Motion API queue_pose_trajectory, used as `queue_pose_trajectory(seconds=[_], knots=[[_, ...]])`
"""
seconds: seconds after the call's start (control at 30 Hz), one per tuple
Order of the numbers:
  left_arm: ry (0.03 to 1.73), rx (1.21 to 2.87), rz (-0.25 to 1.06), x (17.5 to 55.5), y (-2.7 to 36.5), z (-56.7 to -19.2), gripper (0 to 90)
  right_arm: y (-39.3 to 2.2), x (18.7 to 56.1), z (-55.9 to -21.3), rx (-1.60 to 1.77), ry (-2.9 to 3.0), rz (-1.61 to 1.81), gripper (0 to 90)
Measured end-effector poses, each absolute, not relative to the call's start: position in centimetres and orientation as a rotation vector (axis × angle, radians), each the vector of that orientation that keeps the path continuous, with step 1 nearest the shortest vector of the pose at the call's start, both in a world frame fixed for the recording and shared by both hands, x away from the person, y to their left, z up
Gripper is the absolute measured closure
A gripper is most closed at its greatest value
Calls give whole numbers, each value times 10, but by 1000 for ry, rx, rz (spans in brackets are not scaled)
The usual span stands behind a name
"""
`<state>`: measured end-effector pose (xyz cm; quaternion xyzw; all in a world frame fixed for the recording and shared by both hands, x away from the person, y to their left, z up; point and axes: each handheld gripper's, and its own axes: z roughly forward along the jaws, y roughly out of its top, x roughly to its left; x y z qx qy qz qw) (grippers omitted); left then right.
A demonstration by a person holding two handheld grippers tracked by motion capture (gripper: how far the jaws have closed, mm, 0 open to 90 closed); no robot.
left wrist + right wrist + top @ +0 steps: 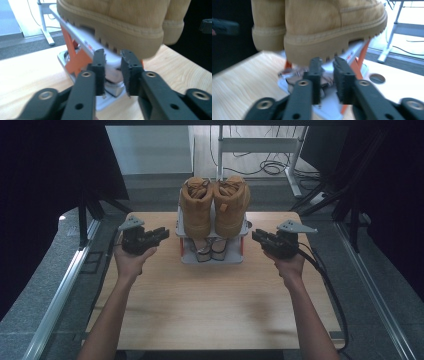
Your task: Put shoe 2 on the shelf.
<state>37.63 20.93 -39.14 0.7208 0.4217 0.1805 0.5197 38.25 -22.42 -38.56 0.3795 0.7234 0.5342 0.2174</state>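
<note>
Both grippers (pixel 164 234) (pixel 256 236) level, fingers (pixel 99 65) seemingly slightly apart.

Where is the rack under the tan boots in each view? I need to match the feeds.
High view: the rack sits mid-table, between the two grippers, under the boots.
Left gripper view: the rack is centre-left, behind the jaws, orange brace showing.
Right gripper view: the rack is centre-right, behind the jaws.
Shared landmark: the tan boots' lugged soles.
</note>
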Motion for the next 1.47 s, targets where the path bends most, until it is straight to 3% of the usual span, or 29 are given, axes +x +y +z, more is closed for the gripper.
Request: queue_pose_trajectory(seconds=[0.27,0.47,1.13,1.47], knots=[[1005,1794,423,356,210,-415,596,-226,362,-409,1042,2031,1484,591],[1008,1811,411,341,211,-434,538,-231,347,-429,1057,2021,1484,578],[1039,1857,415,312,223,-476,491,-242,314,-487,1102,2060,1430,581],[1036,1880,434,309,223,-478,470,-242,311,-488,1086,2054,1424,569]])
